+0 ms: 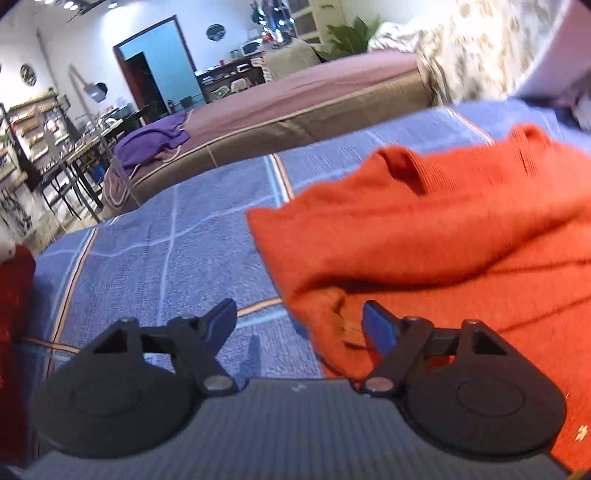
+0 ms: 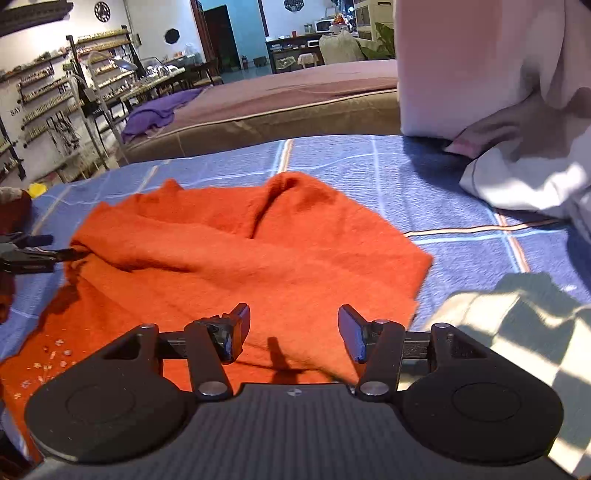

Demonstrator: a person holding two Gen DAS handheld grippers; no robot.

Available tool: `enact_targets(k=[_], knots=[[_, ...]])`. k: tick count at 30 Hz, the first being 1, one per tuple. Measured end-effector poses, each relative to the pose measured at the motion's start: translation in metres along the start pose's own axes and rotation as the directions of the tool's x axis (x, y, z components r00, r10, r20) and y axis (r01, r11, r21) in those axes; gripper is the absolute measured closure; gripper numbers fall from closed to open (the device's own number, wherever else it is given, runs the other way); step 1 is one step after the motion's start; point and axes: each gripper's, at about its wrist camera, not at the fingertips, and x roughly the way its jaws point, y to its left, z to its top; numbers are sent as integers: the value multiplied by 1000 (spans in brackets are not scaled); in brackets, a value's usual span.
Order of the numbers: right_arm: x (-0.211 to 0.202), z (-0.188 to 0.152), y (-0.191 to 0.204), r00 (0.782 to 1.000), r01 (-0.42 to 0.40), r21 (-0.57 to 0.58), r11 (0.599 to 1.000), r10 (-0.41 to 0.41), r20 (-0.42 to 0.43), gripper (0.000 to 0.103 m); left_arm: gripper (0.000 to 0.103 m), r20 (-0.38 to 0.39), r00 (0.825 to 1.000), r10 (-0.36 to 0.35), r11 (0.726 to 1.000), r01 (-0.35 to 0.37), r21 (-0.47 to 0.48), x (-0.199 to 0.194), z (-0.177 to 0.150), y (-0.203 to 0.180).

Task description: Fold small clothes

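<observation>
Left gripper (image 1: pixel 299 325) jaws apart, nothing held, over edge of orange garment (image 2: pixel 236 254). Garment lies rumpled on blue checked sheet (image 2: pixel 424 177). Right gripper (image 2: pixel 293 332) wide, empty, above garment's near edge. Checked cloth (image 2: pixel 517 332) just beside, right.

Purple blanket (image 1: pixel 155 142) on brown bed (image 1: pixel 295 110), microwave (image 2: pixel 323 25) behind

An orange garment (image 2: pixel 251 254) lies rumpled and partly folded across the middle of the frame on a blue checked sheet (image 2: pixel 461 206). The right gripper (image 2: pixel 293 330) hangs above its near edge at lower centre, jaws wide apart with nothing between them. A white cloth (image 2: pixel 524 181) sits at upper right.
</observation>
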Motion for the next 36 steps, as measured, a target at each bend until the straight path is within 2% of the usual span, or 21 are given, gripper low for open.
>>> enact_targets(k=[3,5,6,7,8,9,12,14,15,16,17,19,20,24,26,29,31,32,34,35,36], knots=[[2,-18,21,1000,7,-6,1000,-7,14,12,38,-18,999,31,999,-31,31,11,-3,-16],[0,-27,30,1000,-5,4,1000,5,10,12,55,-35,996,87,995,-86,45,20,-3,-21],[0,-29,31,1000,-5,13,1000,5,8,12,63,-39,993,107,994,-107,12,24,-3,-16],[-1,-32,33,1000,-3,23,1000,3,10,12,79,-48,992,116,992,-118,-40,28,-2,-6],[-2,-33,33,1000,1,32,999,-2,16,12,79,-56,993,101,988,-107,-114,28,-1,4],[-5,-35,32,1000,9,46,999,-10,25,13,80,-57,996,69,971,-81,-225,25,-3,20],[-10,-37,30,999,25,58,998,-27,36,15,79,-60,997,-39,883,6,-469,18,-18,59],[-9,-39,28,999,31,64,998,-33,29,15,69,-77,990,-118,785,45,-618,23,-40,83],[-8,-40,27,999,31,72,997,-33,29,15,69,-71,983,-169,725,75,-684,27,-52,93],[-6,-42,27,999,28,81,996,-30,31,15,68,-23,980,-195,673,117,-731,25,-63,101],[-4,-42,27,999,22,82,996,-24,30,15,68,-10,977,-211,653,134,-746,23,-68,105],[-1,-41,29,999,13,73,997,-16,38,15,65,-27,977,-211,686,128,-717,20,-68,104],[0,-40,32,999,11,61,998,-14,46,15,57,-43,981,-191,708,108,-698,17,-66,102],[13,-30,42,997,26,3,1000,-26,74,22,34,-73,996,-50,809,-2,-588,-6,-45,86],[22,-23,51,994,60,-47,997,-56,92,28,19,-93,994,48,859,-89,-504,-16,-34,76],[38,-14,64,991,89,-123,988,-76,112,28,17,-74,985,153,907,-170,-386,-30,-18,56],[53,-10,72,990,113,-166,980,-97,107,29,12,-83,969,233,931,-247,-270,-36,-12,40],[59,-9,75,989,128,-186,974,-110,103,31,9,-91,956,279,934,-292,-206,-37,-11,33],[70,-11,78,985,165,-220,961,-148,94,31,8,-112,926,361,918,-374,-132,-30,-17,31],[75,-13,77,981,188,-224,956,-175,78,31,8,-150,918,366,915,-385,-123,-24,-21,36],[80,-16,72,978,209,-216,954,-201,60,31,9,-202,919,339,916,-372,-153,-18,-24,43]])
